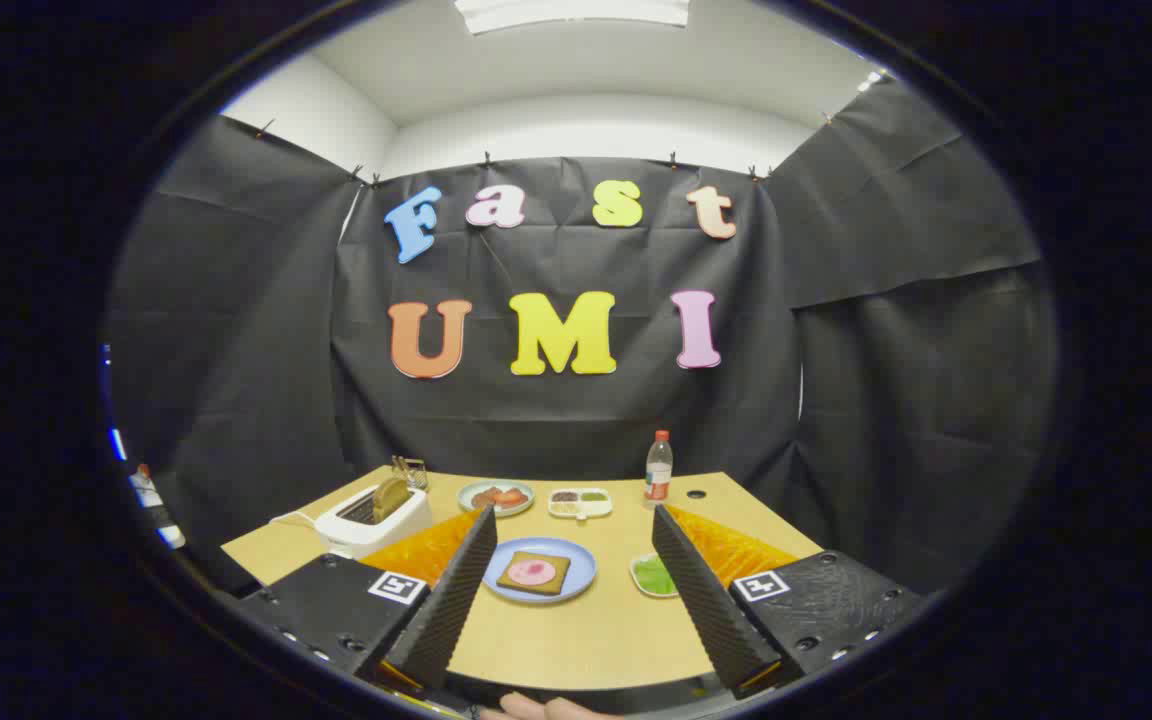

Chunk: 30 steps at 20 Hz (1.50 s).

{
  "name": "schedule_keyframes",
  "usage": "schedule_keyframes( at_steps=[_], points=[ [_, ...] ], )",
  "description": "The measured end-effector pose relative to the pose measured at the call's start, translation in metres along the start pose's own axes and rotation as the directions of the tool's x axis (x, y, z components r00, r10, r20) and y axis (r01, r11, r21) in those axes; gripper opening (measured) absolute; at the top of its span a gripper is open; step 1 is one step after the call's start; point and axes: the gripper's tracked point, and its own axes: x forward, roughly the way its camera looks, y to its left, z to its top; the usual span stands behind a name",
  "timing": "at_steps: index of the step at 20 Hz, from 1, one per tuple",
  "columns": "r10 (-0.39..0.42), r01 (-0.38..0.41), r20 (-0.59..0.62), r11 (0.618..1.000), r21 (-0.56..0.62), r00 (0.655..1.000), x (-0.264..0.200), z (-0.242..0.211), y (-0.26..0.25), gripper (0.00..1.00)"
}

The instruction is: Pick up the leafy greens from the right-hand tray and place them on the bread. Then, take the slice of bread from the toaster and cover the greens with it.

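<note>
Gripper [568, 590] with ribbed black fingers [456, 590] spread wide, grasping nothing. Between them, a round blue plate [576, 582] bears square bread [533, 573]. Leafy greens [654, 576] lie in a small tray [639, 578] beside the right finger; another slice [391, 497] stands in the white toaster [376, 522].

On the wooden table [576, 640], a divided white dish [580, 502] sits at the far edge, with a round plate of red food [496, 496] just left of it and a red-capped bottle [658, 467] just right.
</note>
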Motion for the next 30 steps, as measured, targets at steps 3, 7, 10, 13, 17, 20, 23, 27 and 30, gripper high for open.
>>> schedule_keyframes(
  at_steps=[3, 7, 10, 13, 17, 20, 23, 27, 30],
  points=[
    [-0.001, 0.001, -0.013, 1.000, -0.001, 1.000, 0.002, -0.006, 0.000, 0.95],
    [-0.007, 0.006, -0.017, 1.000, -0.010, 1.000, 0.003, -0.007, -0.002, 0.96],
    [-0.005, 0.005, -0.024, 1.000, -0.012, 1.000, 0.003, -0.009, -0.002, 0.96],
    [-0.001, 0.001, -0.024, 1.000, -0.025, 1.000, 0.002, -0.010, -0.002, 0.95],
    [0.003, -0.003, -0.031, 1.000, -0.015, 1.000, 0.006, -0.015, -0.003, 0.95],
    [-0.013, 0.012, -0.033, 1.000, -0.024, 0.999, 0.012, -0.018, -0.007, 0.95],
    [0.011, -0.011, -0.059, 1.000, -0.012, 0.998, 0.022, -0.026, -0.007, 0.95],
    [-0.051, 0.047, -0.088, 0.998, -0.045, 0.995, 0.049, -0.037, -0.037, 0.95],
    [-0.086, 0.081, -0.136, 0.996, -0.044, 0.987, 0.079, -0.055, -0.060, 0.95]
  ],
)
